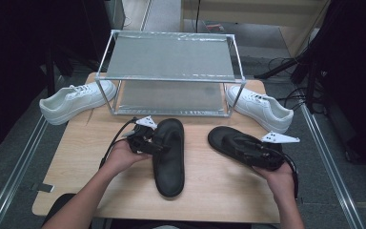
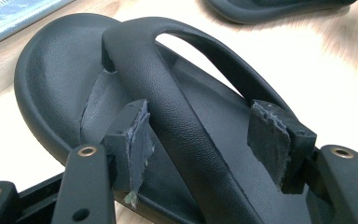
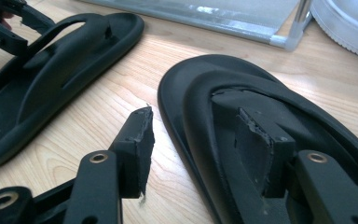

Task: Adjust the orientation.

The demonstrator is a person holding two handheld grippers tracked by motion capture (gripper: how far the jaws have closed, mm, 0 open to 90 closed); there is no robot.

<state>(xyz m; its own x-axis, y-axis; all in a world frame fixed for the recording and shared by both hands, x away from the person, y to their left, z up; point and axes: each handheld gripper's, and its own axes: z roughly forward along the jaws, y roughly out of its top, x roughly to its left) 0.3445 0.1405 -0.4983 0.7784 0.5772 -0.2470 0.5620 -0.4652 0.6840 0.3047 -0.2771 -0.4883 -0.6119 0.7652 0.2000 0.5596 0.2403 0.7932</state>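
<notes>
The left gripper (image 2: pixel 209 140) stands open astride the left sandal's strap (image 2: pixel 177 112); the right gripper (image 3: pixel 205 149) is open over the right sandal's (image 3: pixel 279 121) near-left edge

A pale wooden tabletop (image 1: pixel 209 186) stands on grey floor (image 1: pixel 9 157). Behind the tabletop, dark furniture and loose cables (image 1: pixel 286 64) sit in shadow.

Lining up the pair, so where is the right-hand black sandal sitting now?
In the high view the right sandal lies angled on the table's right side, in front of the metal rack, near the right white sneaker, with the right gripper at it.
</notes>
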